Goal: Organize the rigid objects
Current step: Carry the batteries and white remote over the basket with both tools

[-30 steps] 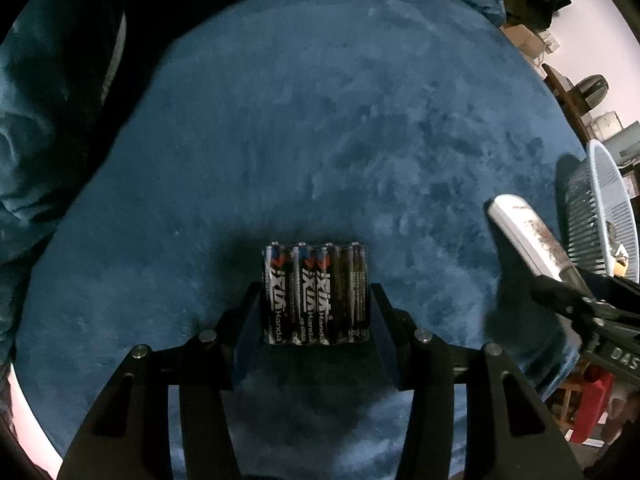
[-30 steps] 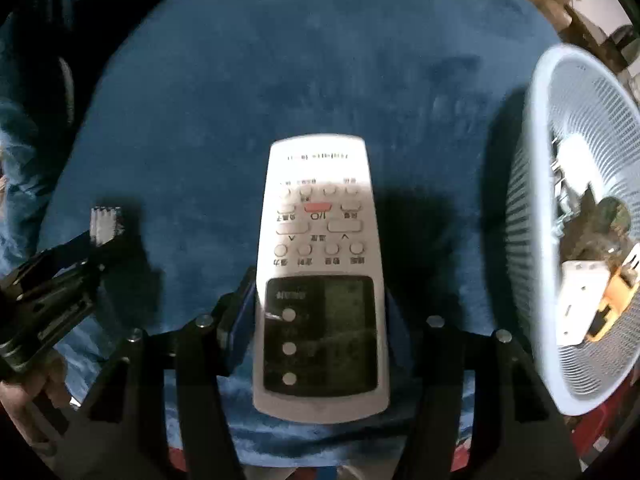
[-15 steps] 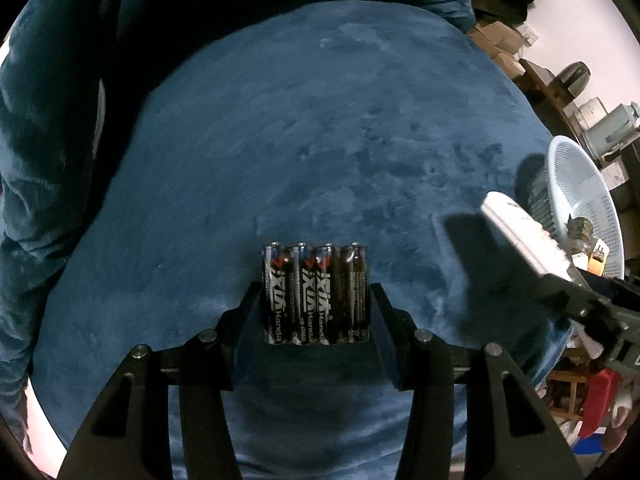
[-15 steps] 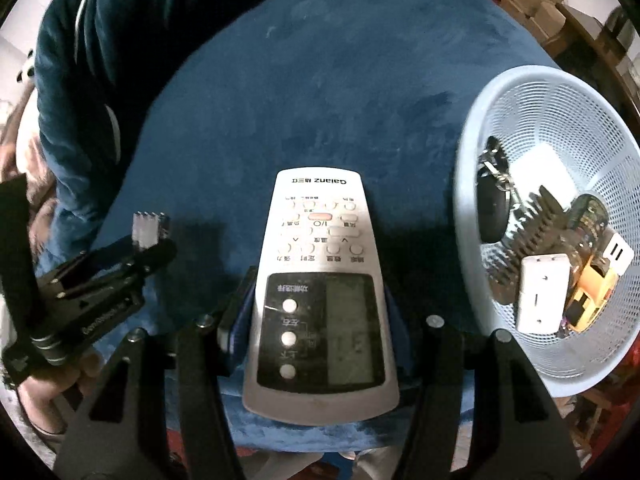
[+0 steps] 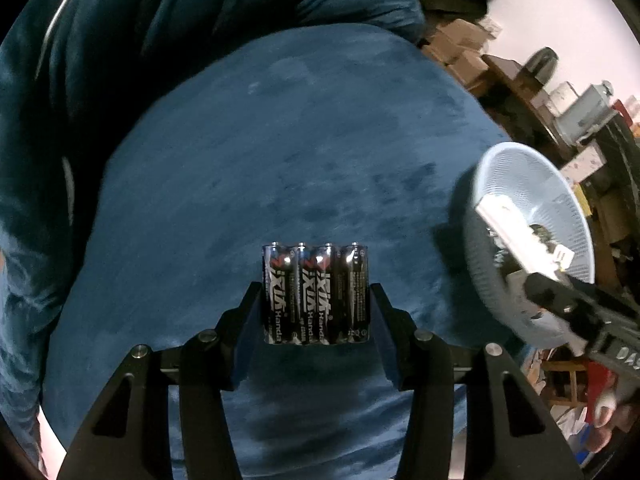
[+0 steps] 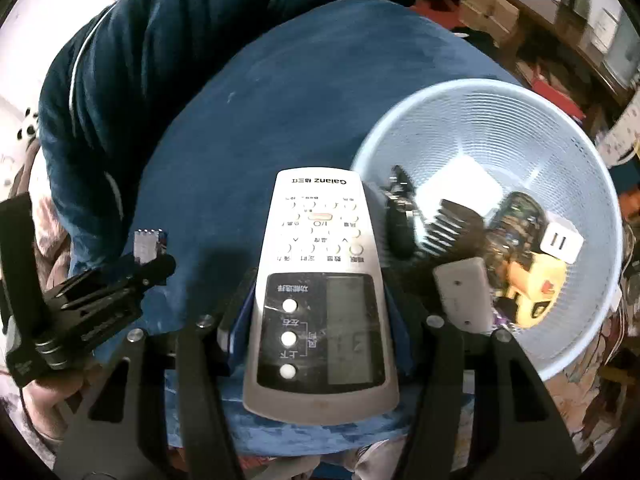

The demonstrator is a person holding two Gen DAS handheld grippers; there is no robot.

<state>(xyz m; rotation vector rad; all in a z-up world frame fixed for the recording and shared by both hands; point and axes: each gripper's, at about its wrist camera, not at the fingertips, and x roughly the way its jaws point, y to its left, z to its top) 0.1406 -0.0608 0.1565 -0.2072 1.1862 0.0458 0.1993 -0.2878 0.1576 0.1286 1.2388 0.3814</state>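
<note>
My left gripper (image 5: 316,300) is shut on a shrink-wrapped pack of black batteries (image 5: 316,294), held upright above the blue plush cushion (image 5: 280,160). My right gripper (image 6: 320,292) is shut on a white and grey remote control (image 6: 320,280), buttons facing up, its far end beside the rim of a pale blue mesh basket (image 6: 560,128). In the left wrist view the remote (image 5: 508,224) hangs over the basket (image 5: 532,184) at the right. In the right wrist view the battery pack (image 6: 146,246) shows at the left in the other gripper.
The basket holds several items: a black key fob (image 6: 400,224), a black comb (image 6: 452,224), a white plug (image 6: 560,242), a yellow object (image 6: 536,288), a grey device (image 6: 464,292). A dark blue blanket (image 6: 160,40) is heaped behind the cushion. Cluttered shelves and boxes (image 5: 460,48) stand beyond.
Both grippers rose and moved right toward the basket with their loads. The cushion looks smaller and farther below. The remote's far end now reaches the basket rim.
</note>
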